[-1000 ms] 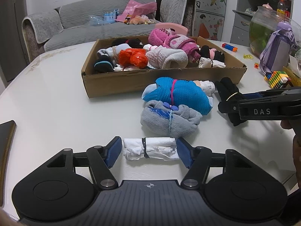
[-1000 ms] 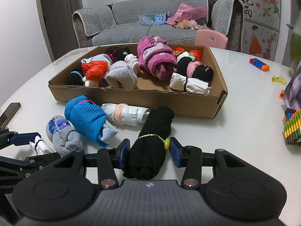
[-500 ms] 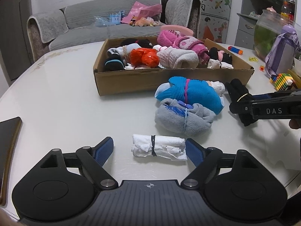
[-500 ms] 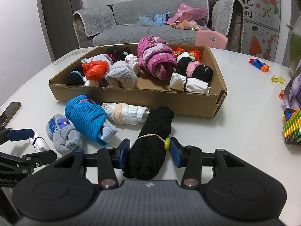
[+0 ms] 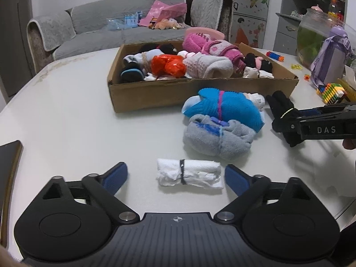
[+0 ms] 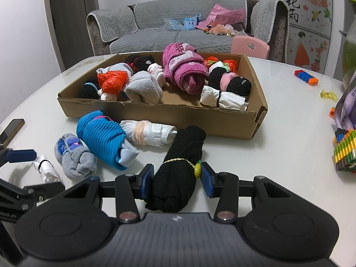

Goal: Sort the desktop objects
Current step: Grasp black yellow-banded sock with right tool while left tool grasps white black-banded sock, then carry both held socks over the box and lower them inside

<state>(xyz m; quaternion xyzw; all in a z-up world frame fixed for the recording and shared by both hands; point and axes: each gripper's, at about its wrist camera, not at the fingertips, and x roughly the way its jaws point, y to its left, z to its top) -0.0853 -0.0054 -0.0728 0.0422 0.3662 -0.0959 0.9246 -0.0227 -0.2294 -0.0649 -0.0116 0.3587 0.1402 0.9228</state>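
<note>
Socks in little rolls lie on the white table (image 5: pixel 66 115), and the cardboard box (image 5: pixel 200 89) is the big thing to find them by. The left gripper (image 5: pixel 175 178) is spread wide. Its blue pads (image 5: pixel 115 174) sit on each side of the white sock roll (image 5: pixel 189 173) and do not touch it. That roll has a dark band around it and lies on the table well in front of the box.

The right gripper (image 6: pixel 176 176) is squeezed on the black sock roll (image 6: pixel 178 166). Both pads press its sides. A yellow band goes around this roll. Its far end points at the front wall of the box and comes near it.

Between the white roll and the box sits the grey sock roll (image 5: pixel 218 135). The blue sock roll (image 5: pixel 224 109) leans on top of it, closer to the box. A white ribbed sock roll (image 6: pixel 149 132) lies just in front of the box, between the blue one and the black one.

Inside the box are more rolls: a big pink one (image 6: pixel 184 71), an orange one (image 6: pixel 112 83), and a white one with a black band (image 6: pixel 222 99) in the right corner.

A dark phone (image 6: pixel 13 129) lies left of the box, at the table edge. Bright toy blocks (image 6: pixel 344 151) sit to the right of the box.
</note>
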